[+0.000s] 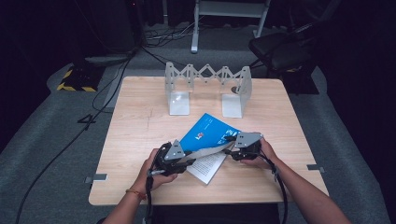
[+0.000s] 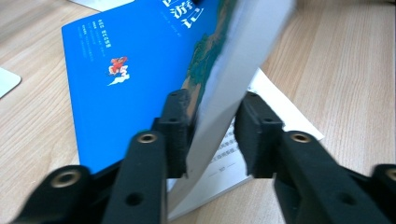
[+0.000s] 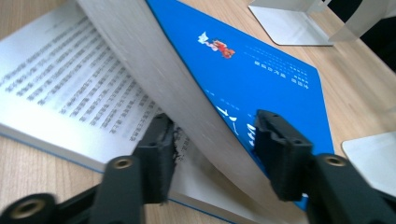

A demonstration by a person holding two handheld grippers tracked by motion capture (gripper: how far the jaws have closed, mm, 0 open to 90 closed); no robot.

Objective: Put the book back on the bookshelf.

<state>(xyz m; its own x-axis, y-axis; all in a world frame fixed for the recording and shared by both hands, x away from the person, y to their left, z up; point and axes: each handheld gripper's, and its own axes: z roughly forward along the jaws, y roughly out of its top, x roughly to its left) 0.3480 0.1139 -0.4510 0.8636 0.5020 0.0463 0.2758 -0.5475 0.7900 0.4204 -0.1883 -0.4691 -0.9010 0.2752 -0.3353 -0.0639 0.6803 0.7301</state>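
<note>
Book (image 1: 208,140) lies open near the table's (image 1: 140,126) front edge, its blue-covered block of pages lifted. Left gripper (image 2: 211,135) pinches that block; right gripper (image 3: 212,154) straddles it, jaws not clearly pressing. Best to firm up both grips evenly, then swing the block over gently, avoiding creased pages.

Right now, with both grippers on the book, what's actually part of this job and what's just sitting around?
In the job:
- blue book, lying open on the table, its front block of pages lifted
- left gripper, jaws astride that block
- right gripper, jaws astride the same block

Lying about:
- white folding book stand at the table's far side
- black chair behind the table
</note>
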